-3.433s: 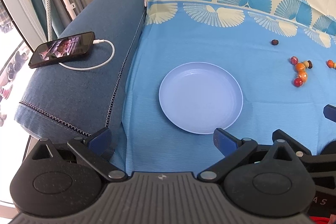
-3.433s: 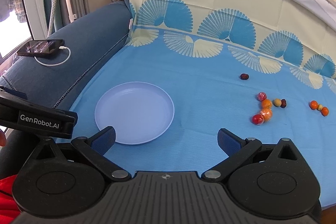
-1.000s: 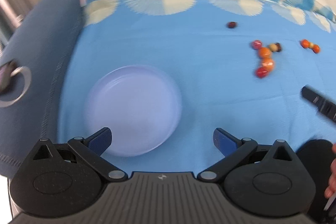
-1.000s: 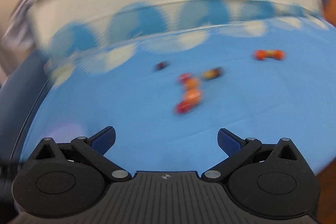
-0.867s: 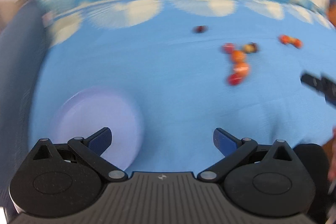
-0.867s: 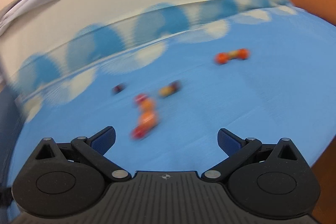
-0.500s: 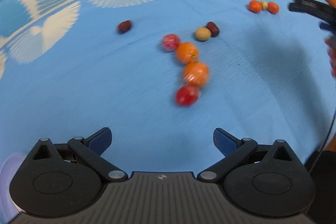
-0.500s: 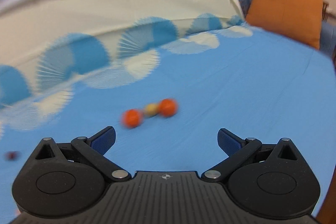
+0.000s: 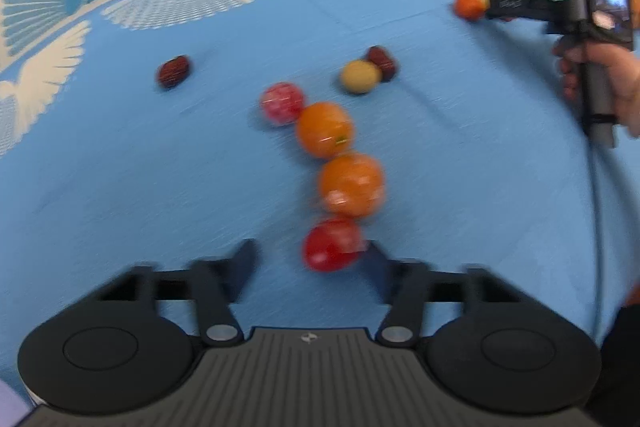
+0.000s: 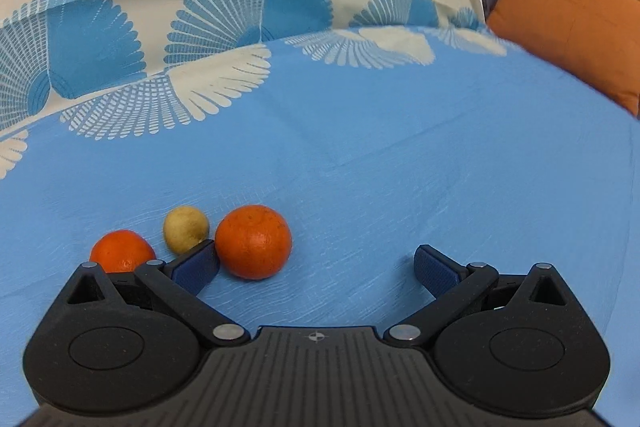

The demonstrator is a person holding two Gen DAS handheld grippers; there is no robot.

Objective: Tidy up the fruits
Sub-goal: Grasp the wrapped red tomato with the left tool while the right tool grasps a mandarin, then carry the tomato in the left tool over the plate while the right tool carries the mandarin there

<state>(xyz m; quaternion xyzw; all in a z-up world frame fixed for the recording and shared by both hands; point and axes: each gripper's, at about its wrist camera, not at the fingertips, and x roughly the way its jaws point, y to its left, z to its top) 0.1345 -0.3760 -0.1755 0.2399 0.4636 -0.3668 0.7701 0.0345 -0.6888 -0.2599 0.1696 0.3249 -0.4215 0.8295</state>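
In the left wrist view, my left gripper (image 9: 310, 257) is open, low over the blue cloth. A red fruit (image 9: 332, 245) lies between its fingertips, close to the right one. Beyond it lie two oranges (image 9: 352, 185) (image 9: 325, 129), a pink fruit (image 9: 281, 103), a yellow fruit (image 9: 360, 77) and two dark dates (image 9: 173, 71) (image 9: 383, 57). In the right wrist view, my right gripper (image 10: 316, 267) is open. An orange (image 10: 253, 241) sits just inside its left fingertip. A small yellow fruit (image 10: 186, 223) and another orange (image 10: 122, 251) lie left of that finger.
The right gripper body (image 9: 580, 11) and the hand holding it show at the far right of the left wrist view. An orange cushion (image 10: 572, 23) stands at the back right. A sliver of the pale plate (image 9: 10, 403) shows at the bottom left corner.
Both grippers have swung right, away from the plate, and dropped close to the fruits. The left one closed in on the red fruit, the right one on the orange trio.
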